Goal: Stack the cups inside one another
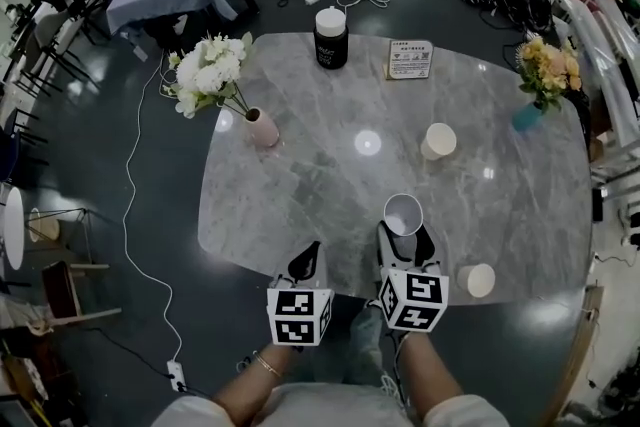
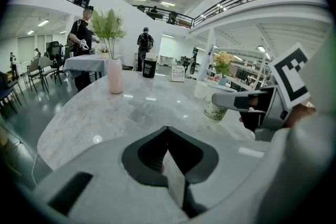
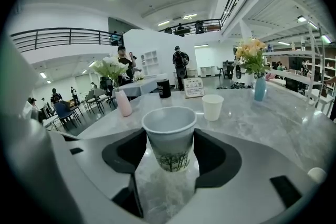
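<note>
A paper cup (image 3: 169, 138) printed with dark trees is pinched upright between the jaws of the right gripper (image 1: 405, 237), the two dark pads being pressed against its opposite sides just below the rim. Whether its base rests on the grey marbled surface (image 1: 320, 177) or is held just above cannot be told. In the head view this cup is seen near the surface's 6 o'clock edge. A second cup (image 1: 438, 141) is stood upright at about 1 o'clock from the held one, well apart from it, and a third cup (image 1: 477, 280) is placed at about 4 o'clock, close to the surface's edge. The jaws of the left gripper (image 1: 310, 253) are pressed together with nothing between them, at 9 o'clock from the held cup. Farther across the surface a pink vase (image 1: 262, 127) of white flowers is seen at 10 o'clock, a black canister (image 1: 330, 37) and a sign card (image 1: 410, 59) near 12 o'clock, and a blue vase (image 1: 527, 116) at 2 o'clock.
</note>
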The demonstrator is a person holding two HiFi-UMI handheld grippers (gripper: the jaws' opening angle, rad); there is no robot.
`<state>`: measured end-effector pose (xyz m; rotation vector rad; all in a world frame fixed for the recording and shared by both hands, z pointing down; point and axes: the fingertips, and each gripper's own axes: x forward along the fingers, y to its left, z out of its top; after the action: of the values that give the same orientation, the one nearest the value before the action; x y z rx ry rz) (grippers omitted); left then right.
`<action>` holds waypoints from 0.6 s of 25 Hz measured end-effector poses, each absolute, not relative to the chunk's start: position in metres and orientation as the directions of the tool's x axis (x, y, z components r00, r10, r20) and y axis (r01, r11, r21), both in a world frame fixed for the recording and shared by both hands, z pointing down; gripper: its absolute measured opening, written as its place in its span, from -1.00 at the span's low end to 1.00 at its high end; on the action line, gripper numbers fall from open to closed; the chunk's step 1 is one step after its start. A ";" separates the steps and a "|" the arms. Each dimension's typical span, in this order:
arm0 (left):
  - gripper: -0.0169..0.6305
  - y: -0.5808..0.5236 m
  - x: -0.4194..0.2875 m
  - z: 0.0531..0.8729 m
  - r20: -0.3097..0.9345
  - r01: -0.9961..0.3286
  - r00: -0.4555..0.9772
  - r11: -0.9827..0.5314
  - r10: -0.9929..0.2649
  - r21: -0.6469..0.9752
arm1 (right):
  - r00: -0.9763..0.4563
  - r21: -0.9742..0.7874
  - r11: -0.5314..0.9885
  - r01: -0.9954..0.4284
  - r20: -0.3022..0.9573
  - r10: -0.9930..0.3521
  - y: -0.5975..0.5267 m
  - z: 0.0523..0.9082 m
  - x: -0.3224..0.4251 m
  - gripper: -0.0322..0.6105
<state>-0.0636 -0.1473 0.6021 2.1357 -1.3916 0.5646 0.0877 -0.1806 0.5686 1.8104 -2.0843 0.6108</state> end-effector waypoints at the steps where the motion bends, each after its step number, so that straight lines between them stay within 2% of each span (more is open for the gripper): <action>1: -0.96 -0.150 -0.061 0.600 0.596 -0.920 0.387 -0.338 -0.703 0.199 | -0.150 -0.113 0.107 -0.988 0.494 -0.856 -0.182 0.566 0.090 -0.10; 15: -0.96 -0.177 -0.017 0.576 0.568 -0.882 0.459 -0.426 -0.683 0.201 | -0.114 -0.102 0.076 -0.992 0.459 -0.881 -0.207 0.537 0.126 -0.10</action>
<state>-0.0167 -0.1775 0.5762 2.2385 -1.3064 0.5614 0.1257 -0.2067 0.5371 1.8788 -2.0795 0.5701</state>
